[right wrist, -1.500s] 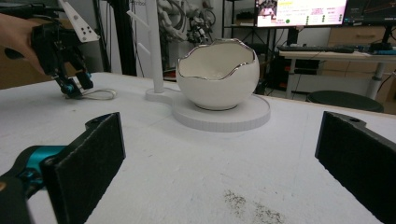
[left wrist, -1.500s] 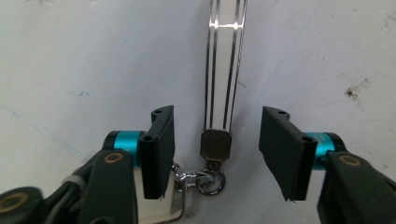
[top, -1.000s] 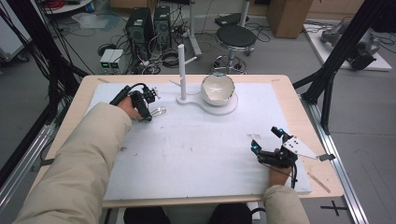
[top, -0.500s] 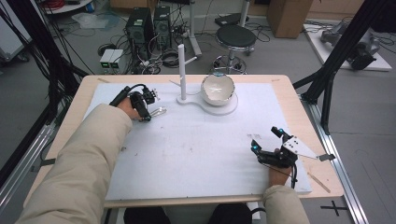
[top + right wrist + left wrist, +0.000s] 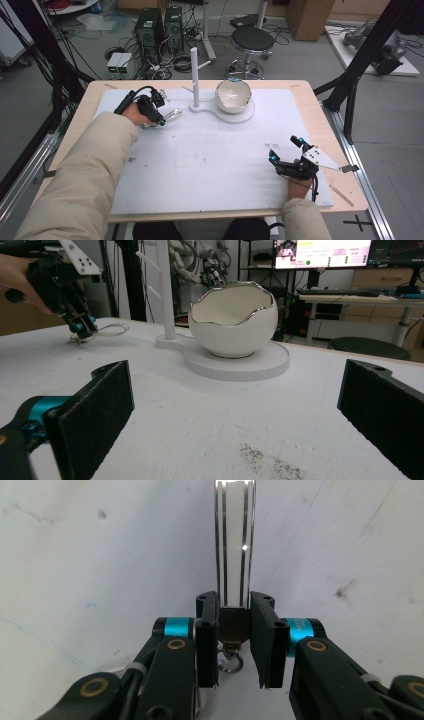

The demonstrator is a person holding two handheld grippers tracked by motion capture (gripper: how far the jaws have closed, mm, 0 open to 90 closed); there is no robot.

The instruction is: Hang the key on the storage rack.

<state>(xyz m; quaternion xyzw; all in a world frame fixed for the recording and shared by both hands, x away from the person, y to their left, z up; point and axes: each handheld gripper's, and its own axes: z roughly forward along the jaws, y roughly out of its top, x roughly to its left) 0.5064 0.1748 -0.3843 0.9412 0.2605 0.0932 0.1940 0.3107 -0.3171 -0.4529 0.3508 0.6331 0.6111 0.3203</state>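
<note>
Left gripper (image 5: 235,605) is pinching a bangle (image 5: 234,540) by its clasp: the two black jaws stand close together with the small knurled block squeezed between their pads. The polished band runs straight ahead of the jaws, seen edge on, and a tiny ring and link dangle just behind the pinch. In the high view the bangle (image 5: 172,115) lies low over the white mat (image 5: 210,165), just ahead of the gripper's tips; I cannot tell whether its far end touches the mat.

It looks light, thin and stiff, a metal hoop that should keep its shape when lifted. The mirror finish is likely slippery, and a hard pad could slide along it or mark it. So the rough clasp is the sound place to hold: it gives grip where the smooth band would not. Held at one end, the hoop may swing or pivot about the pinch.

A stand (image 5: 194,75) and an egg-shaped bowl (image 5: 233,94) sit ahead and to the right of this gripper. Right gripper (image 5: 285,148) rests well apart, jaws spread wide and empty.
</note>
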